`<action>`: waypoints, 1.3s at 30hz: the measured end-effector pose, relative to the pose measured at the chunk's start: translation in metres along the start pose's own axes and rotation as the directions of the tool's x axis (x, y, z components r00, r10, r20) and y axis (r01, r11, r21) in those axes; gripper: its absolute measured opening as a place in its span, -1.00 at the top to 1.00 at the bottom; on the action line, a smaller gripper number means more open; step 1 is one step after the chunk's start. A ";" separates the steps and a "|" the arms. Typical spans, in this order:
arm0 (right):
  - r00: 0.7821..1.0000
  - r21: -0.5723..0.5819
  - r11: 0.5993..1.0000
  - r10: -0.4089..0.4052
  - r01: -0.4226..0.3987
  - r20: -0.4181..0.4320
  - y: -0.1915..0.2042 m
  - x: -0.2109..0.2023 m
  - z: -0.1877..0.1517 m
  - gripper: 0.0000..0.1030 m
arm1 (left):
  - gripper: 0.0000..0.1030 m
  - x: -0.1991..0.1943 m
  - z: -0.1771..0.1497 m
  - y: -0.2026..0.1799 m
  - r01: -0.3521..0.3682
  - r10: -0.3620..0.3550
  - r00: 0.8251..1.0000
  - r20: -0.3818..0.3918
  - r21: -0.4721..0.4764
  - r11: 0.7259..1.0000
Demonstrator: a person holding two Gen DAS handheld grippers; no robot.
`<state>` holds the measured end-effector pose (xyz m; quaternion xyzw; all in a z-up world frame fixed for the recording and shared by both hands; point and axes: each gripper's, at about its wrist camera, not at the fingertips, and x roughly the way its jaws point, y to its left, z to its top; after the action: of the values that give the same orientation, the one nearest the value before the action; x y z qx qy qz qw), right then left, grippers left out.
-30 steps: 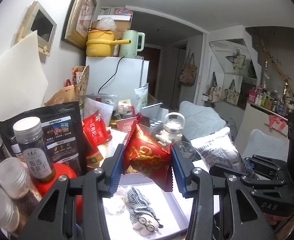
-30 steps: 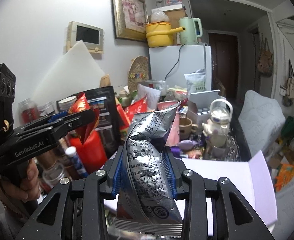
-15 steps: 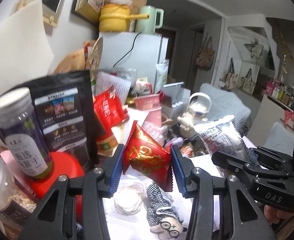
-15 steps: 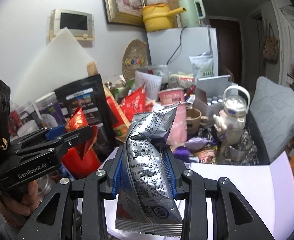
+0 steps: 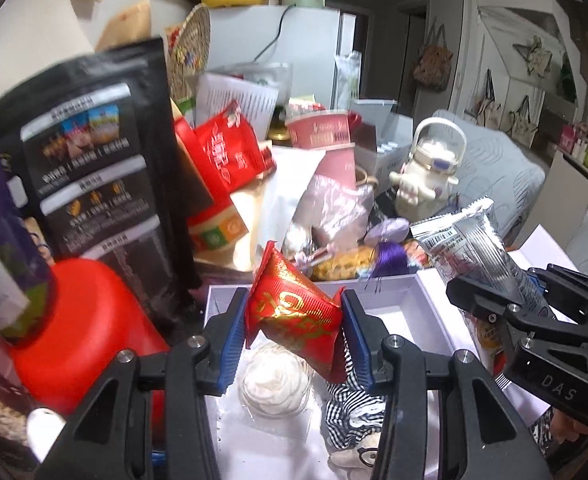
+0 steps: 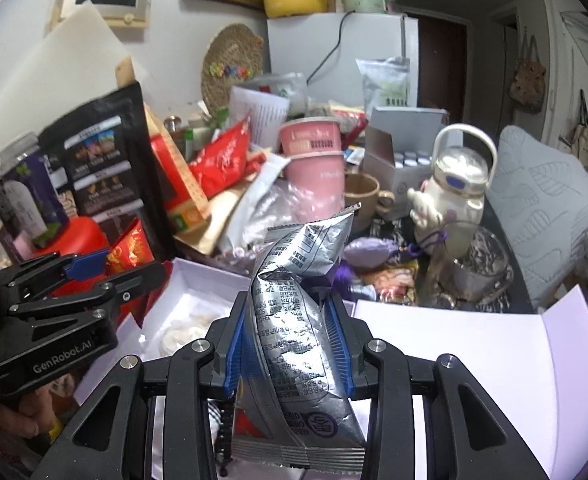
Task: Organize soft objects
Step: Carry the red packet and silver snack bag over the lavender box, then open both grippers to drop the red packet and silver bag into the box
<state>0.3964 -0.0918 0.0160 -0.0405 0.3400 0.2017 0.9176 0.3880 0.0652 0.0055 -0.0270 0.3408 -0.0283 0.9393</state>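
Note:
My left gripper is shut on a red snack packet with gold print, held just above an open white box. In the box lie a clear-wrapped white puff and a doll in checked cloth. My right gripper is shut on a silver foil snack bag, which stands upright between the blue pads. From the left wrist view the silver bag shows at the right of the box. In the right wrist view the left gripper hangs over the box's left part.
A red container, a tall black pouch and jars crowd the box's left side. Behind it lie a purple sachet, a pink cup, a cream bottle and a glass jar. The box's white lid lies open at the right.
Both grippers came down and forward toward the white box, tilting downward, each keeping its packet. The box and the clutter behind it now fill more of both views.

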 end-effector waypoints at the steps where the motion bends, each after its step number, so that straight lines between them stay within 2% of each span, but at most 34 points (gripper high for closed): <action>1: 1.000 0.006 1.000 0.007 -0.007 -0.013 -0.001 0.004 -0.001 0.29 | 0.12 0.002 -0.001 0.000 0.001 -0.001 1.000 -0.007 -0.001 1.000; 10: 0.997 0.004 1.000 -0.002 0.002 -0.078 -0.001 0.030 -0.009 0.29 | 0.12 0.024 -0.006 0.006 -0.044 0.044 0.997 -0.064 -0.008 0.999; 15: 0.993 0.004 1.000 -0.003 0.003 -0.118 0.000 0.043 -0.014 0.29 | 0.12 0.039 -0.011 0.009 -0.099 0.098 0.988 -0.120 0.000 0.995; 30: 0.972 0.039 0.999 0.017 -0.008 -0.235 -0.005 0.077 -0.028 0.27 | 0.12 0.073 -0.026 0.016 -0.117 0.111 0.962 -0.251 -0.009 0.993; 39: 0.965 0.053 0.999 0.014 0.000 -0.262 -0.010 0.082 -0.031 0.24 | 0.10 0.081 -0.025 0.014 -0.093 0.090 0.956 -0.278 0.002 0.996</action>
<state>0.4386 -0.0796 -0.0608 -0.0415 0.4637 0.1887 0.8647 0.4346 0.0722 -0.0660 -0.0123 0.4704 0.0136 0.8823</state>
